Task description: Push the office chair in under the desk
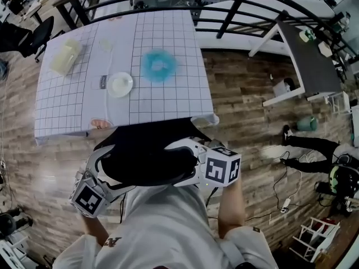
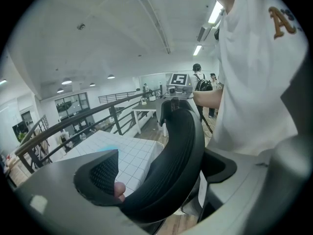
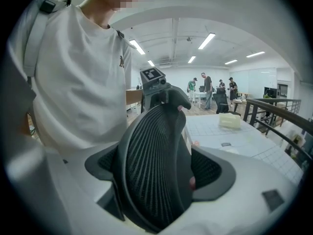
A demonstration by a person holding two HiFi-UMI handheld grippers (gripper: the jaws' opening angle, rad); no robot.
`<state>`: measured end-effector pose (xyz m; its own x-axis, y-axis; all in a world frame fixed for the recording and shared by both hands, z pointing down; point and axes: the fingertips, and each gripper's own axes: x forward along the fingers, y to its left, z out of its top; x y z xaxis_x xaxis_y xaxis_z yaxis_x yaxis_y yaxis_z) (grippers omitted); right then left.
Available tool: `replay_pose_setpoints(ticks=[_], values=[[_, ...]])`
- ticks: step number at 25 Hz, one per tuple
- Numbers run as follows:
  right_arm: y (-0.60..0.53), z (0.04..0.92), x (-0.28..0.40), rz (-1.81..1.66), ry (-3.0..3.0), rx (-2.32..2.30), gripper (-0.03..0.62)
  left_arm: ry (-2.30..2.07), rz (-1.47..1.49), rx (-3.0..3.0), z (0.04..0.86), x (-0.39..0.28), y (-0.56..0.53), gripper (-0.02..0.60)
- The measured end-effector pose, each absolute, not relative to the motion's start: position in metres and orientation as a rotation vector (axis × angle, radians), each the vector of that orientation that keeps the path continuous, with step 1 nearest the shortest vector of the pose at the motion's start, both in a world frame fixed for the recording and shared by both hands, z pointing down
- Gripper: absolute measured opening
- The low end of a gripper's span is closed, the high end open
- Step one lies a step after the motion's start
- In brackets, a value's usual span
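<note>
The black mesh backrest of the office chair is right below me, its front part under the near edge of the desk, which wears a white grid cloth. My left gripper is shut on the backrest's left end and my right gripper on its right end. In the left gripper view the curved backrest runs between the jaws of the left gripper. The right gripper view shows the mesh clamped in the right gripper. The chair's seat and base are hidden.
On the desk lie a white plate, a blue fluffy ring and a pale yellow container. A black railing runs behind it. A grey table stands at the right, with cables and a white rack on the wooden floor.
</note>
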<state>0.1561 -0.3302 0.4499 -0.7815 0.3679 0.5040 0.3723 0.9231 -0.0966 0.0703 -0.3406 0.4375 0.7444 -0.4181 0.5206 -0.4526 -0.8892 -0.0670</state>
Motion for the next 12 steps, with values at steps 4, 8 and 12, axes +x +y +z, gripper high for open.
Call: replay_pose_setpoints(ticks=[4, 8, 12], values=[[-0.3314, 0.4504, 0.1509, -0.008, -2.542, -0.513, 0.436, -0.699, 0.843, 2.886, 0.4386, 0.0656, -0.3433, 0.506], [-0.3317, 0.4521, 0.1482, -0.004, -2.538, -0.504, 0.436, -0.694, 0.837, 2.897, 0.4387, 0.0632, -0.3454, 0.506], [-0.3341, 0.4515, 0.1475, 0.006, -2.535, -0.502, 0.436, -0.684, 0.821, 2.907, 0.4366, 0.0627, -0.3485, 0.506]])
